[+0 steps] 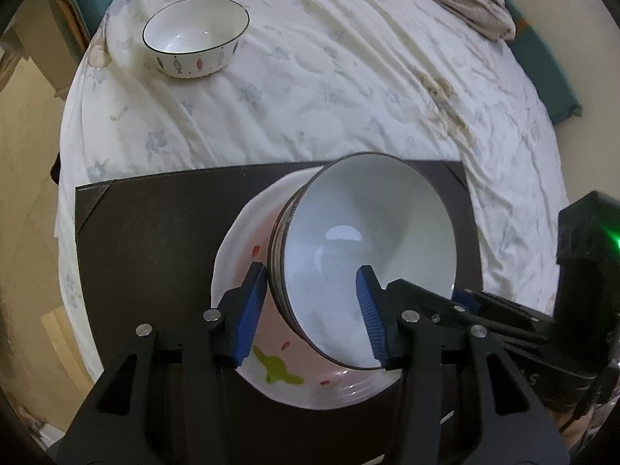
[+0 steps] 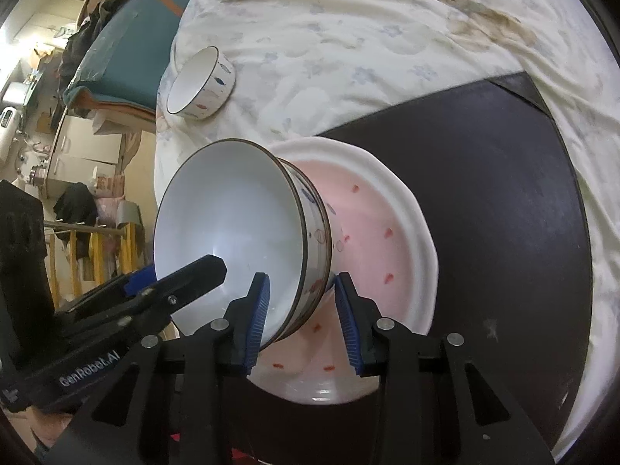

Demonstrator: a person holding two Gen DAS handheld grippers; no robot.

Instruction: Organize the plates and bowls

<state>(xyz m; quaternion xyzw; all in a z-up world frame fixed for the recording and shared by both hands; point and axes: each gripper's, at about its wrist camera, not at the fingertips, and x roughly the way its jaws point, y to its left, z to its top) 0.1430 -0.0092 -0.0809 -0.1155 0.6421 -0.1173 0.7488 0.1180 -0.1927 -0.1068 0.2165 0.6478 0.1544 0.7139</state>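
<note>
Small white bowl, dark rim line, fish motifs on the outer wall: stands upright on the floral bedspread near its far left corner, well apart from the rest.

Dark mat lies on the near part of the bedspread. On it, toward the near edge, a pink plate with white scalloped rim, red flecks and a green figure.

Large bowl, white inside, brown rim, banded and spotted outside: sits on the pink plate, rim tilted up toward the cameras.

Left gripper: points steeply down from the near edge, astride the near-left rim of the large bowl. Left blue pad lies against the outer wall; right pad sits inside the bowl, clear of the inner wall as far as the view shows. Jaws partly apart; a firm pinch is not evident.

Right gripper: also pitched steeply down, astride the bowl's near-right rim. One blue pad inside, the other outside over the plate. Visible gaps between pads and wall on both sides; jaws partly apart, no grip. In the left wrist view its fingers enter from the right.
</note>
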